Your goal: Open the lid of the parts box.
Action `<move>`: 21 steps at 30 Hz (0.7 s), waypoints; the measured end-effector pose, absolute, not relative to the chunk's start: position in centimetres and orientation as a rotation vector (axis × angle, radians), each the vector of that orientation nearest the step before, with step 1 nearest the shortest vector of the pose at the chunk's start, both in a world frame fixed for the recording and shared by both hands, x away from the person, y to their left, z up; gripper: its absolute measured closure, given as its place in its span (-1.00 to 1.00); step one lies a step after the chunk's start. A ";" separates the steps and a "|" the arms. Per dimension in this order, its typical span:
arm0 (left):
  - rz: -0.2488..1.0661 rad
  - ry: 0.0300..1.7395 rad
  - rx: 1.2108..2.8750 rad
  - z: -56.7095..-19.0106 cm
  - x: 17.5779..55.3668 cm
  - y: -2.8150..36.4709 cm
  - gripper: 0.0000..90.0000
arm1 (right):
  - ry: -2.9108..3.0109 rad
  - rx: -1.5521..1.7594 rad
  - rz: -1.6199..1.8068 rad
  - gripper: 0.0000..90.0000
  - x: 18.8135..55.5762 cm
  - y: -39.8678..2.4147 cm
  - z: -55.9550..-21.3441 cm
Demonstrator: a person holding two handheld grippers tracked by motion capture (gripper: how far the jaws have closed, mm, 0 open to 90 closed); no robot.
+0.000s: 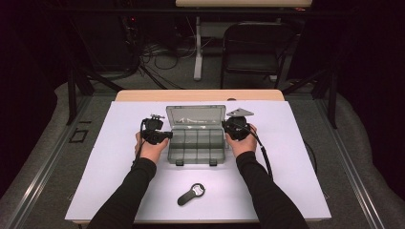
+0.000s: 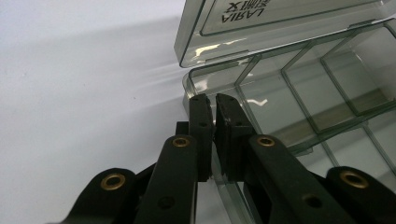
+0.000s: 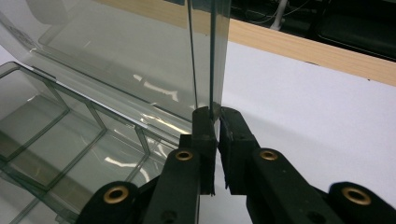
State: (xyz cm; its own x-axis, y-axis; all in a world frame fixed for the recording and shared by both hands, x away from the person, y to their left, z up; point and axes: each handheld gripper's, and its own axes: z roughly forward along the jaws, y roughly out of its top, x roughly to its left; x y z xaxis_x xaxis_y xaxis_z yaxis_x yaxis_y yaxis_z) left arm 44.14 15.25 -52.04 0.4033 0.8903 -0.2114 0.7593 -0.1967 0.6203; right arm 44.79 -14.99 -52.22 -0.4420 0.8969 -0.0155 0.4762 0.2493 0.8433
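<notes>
A clear smoke-tinted compartment box (image 1: 197, 136) sat open near the middle of the white table mat (image 1: 114, 181), its lid (image 1: 196, 116) standing up at the far side and its empty compartments facing the person.

At the box's left end, the left gripper (image 1: 165, 135) was held in the person's left hand (image 1: 152, 149). In the left gripper view, the left gripper (image 2: 214, 122) had its jaws nearly together, pinching the box's left side wall (image 2: 219, 186) between the pads, with one jaw outside the box and the other inside the end compartment.

Nearer the person than the box, a black handheld tool (image 1: 191, 193) with a round head lay on the mat, well apart from both hands.

At the box's right end, the right gripper (image 1: 229, 129) was held in the right hand (image 1: 242, 144), its grey three-cornered plate on top. In the right gripper view, the right gripper (image 3: 217, 122) had its jaws almost closed, clamped on the bottom of the raised lid's right edge (image 3: 212, 56), just beside the box's hinge corner.
</notes>
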 end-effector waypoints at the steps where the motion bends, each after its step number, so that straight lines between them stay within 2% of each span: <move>1: 0.254 1.406 1.994 -52.1 44.1 15.2 0.89 | 2.021 1.247 1.097 0.89 44.8 -15.0 -52.2; 21: 0.237 1.420 1.971 -52.1 44.2 15.4 0.91 | 2.002 1.274 1.120 0.90 45.2 -15.0 -52.4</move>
State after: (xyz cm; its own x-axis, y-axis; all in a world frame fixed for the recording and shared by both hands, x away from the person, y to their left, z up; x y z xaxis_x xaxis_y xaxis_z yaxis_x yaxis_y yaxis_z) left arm 44.24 15.38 -52.11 0.3862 0.8915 -0.2367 0.7663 -0.1673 0.6204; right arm 45.16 -15.01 -52.40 -0.4280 0.9037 0.0099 0.4813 0.2187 0.8488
